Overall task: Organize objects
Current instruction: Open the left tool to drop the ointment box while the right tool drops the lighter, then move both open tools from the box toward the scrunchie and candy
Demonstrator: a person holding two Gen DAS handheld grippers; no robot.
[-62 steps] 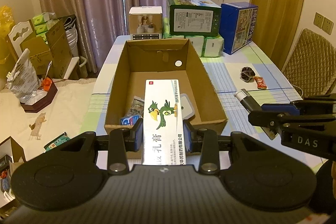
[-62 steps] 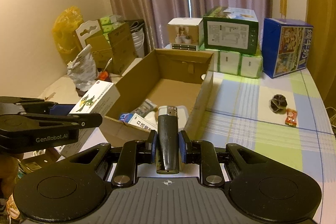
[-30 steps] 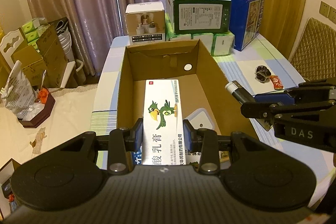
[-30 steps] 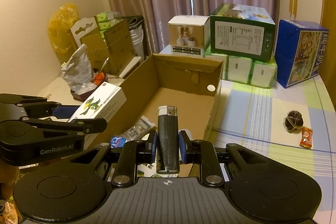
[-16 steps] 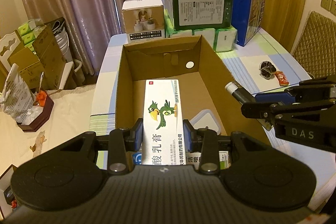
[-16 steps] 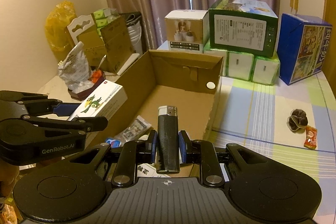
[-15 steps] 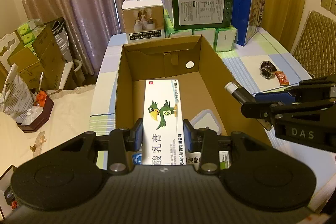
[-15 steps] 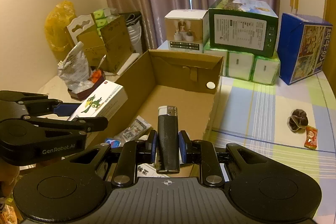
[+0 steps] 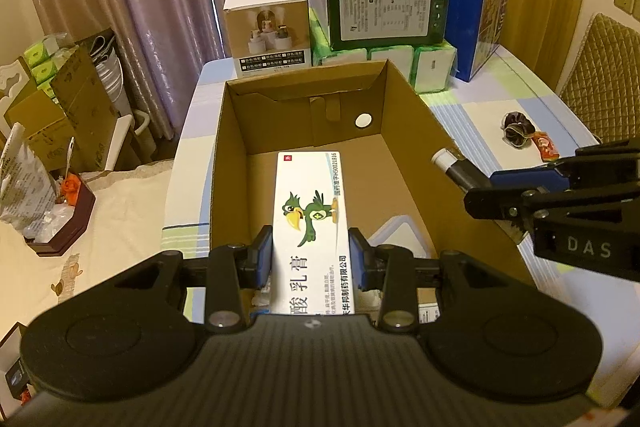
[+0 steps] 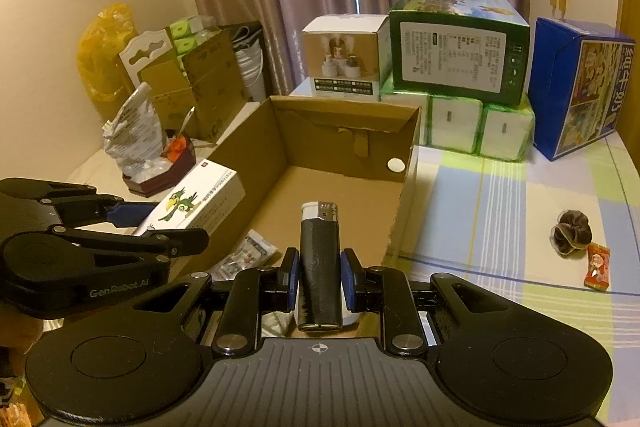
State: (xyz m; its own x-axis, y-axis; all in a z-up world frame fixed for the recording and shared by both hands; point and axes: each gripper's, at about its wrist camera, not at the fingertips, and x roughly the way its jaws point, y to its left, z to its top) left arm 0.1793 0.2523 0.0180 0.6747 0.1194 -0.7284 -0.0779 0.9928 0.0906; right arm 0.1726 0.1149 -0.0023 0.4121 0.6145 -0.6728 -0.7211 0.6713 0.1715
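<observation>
Over cardboard box (image 9: pixel 408 131) — ointment carton (image 9: pixel 310 223), lighter (image 10: pixel 320 263) pointing lengthwise forward, clamped.

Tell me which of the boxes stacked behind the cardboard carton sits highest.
The dark green box with the white printed panel: it rests on the white-and-green tissue packs, while the white box and blue box stand on the table.

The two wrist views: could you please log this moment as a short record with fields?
left tongs: shut on white medicine box with green parrot, over the box
right tongs: shut on black lighter with silver top
open brown cardboard box: holds small packets
checked tablecloth: dark scrunchie, orange candy wrapper
</observation>
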